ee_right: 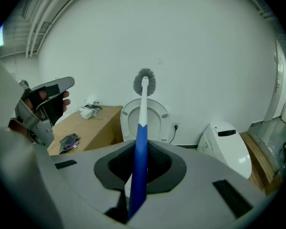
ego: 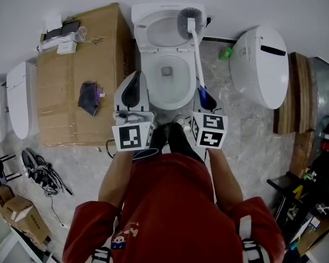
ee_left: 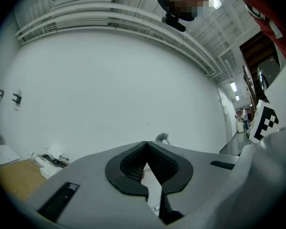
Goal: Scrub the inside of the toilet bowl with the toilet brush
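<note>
Our right gripper (ee_right: 140, 151) is clamped on the blue end of the toilet brush (ego: 195, 45). The bristles sit over the raised seat (ego: 153, 29), behind the toilet bowl (ego: 170, 100) and not yet inside it. Our left gripper (ee_left: 147, 168), at the bowl's front left, has its jaws together on nothing. To scrub well, we judge that we should tip the bristles down into the bowl, grip firmly, and press them round the whole wall and under the rim.
</note>
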The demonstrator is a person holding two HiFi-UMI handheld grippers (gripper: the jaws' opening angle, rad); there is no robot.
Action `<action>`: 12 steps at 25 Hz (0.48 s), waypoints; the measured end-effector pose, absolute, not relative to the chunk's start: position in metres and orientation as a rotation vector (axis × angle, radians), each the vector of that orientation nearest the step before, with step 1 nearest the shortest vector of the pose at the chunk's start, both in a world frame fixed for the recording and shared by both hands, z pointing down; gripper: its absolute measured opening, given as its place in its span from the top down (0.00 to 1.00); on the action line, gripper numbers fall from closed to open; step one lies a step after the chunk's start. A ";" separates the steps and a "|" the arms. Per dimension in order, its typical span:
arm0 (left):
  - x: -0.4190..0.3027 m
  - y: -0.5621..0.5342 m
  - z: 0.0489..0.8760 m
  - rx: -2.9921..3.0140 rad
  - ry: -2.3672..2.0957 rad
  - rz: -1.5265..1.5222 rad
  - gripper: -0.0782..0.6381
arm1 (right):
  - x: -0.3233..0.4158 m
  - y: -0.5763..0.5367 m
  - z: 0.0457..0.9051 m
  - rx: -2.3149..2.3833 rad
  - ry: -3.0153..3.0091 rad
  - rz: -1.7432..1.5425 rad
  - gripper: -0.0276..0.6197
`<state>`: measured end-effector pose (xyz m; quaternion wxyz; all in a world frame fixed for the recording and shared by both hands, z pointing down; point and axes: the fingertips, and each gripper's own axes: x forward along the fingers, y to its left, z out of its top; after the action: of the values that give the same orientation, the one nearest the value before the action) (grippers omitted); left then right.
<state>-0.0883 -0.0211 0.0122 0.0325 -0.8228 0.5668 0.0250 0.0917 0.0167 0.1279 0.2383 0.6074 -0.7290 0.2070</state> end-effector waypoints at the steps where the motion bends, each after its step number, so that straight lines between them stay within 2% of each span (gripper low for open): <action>1: -0.086 -0.022 0.014 -2.532 1.751 0.072 0.87 | 0.094 0.016 0.131 1.658 -1.996 0.573 0.90; 12: -0.073 -0.031 0.061 -2.522 1.867 0.066 0.87 | 0.107 0.012 0.192 1.530 -1.975 0.627 0.90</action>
<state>-0.0731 -0.0310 0.0605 0.0015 -0.8037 0.5947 0.0211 0.1071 0.0120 0.1917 0.2793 0.5704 -0.7362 0.2339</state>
